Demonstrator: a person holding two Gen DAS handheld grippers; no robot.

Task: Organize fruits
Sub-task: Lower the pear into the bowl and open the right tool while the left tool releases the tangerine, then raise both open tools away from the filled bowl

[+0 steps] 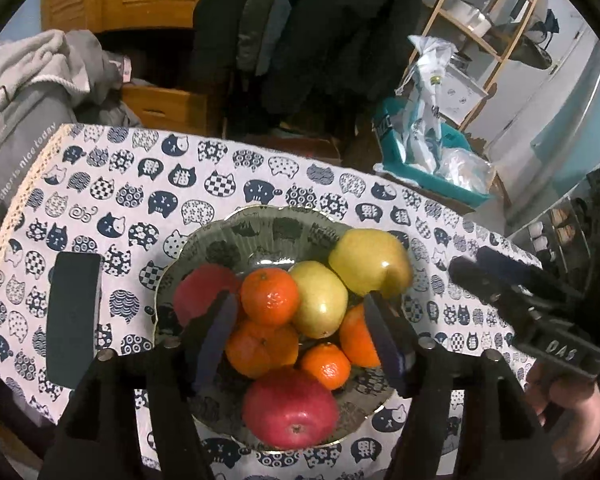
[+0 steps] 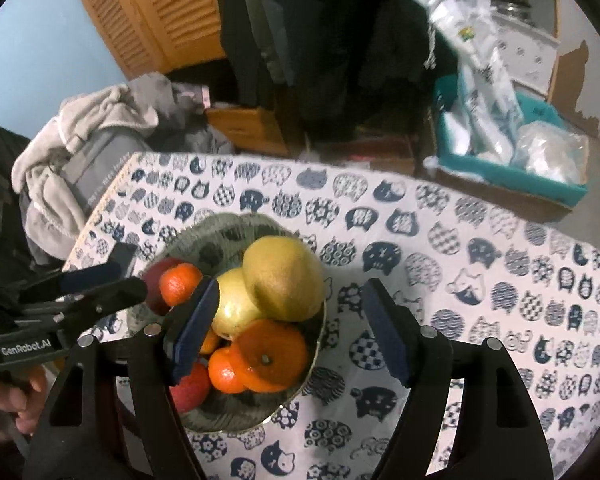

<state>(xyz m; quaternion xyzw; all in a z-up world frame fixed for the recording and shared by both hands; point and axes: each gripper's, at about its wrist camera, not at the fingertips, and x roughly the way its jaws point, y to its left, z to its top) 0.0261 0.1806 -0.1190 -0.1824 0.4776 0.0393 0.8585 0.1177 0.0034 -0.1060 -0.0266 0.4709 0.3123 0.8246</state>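
Note:
A glass bowl (image 1: 219, 236) on the cat-print tablecloth holds two yellow-green apples (image 1: 370, 262), two red apples (image 1: 289, 410) and several oranges (image 1: 269, 296). My left gripper (image 1: 300, 336) is open and empty, hovering just above the fruit pile, its fingers either side of the oranges. My right gripper (image 2: 287, 328) is open and empty above the bowl's right side (image 2: 320, 320); a large yellow-green apple (image 2: 283, 280) and an orange (image 2: 271, 354) lie between its fingers. The right gripper also shows in the left wrist view (image 1: 512, 284), the left one in the right wrist view (image 2: 87, 284).
A dark rectangular object (image 1: 73, 312) lies on the cloth (image 2: 480, 280) left of the bowl. Beyond the table are piled clothes (image 2: 91, 128), a teal bin with plastic bags (image 2: 512, 148), a wooden shelf (image 1: 480, 36) and hanging dark coats.

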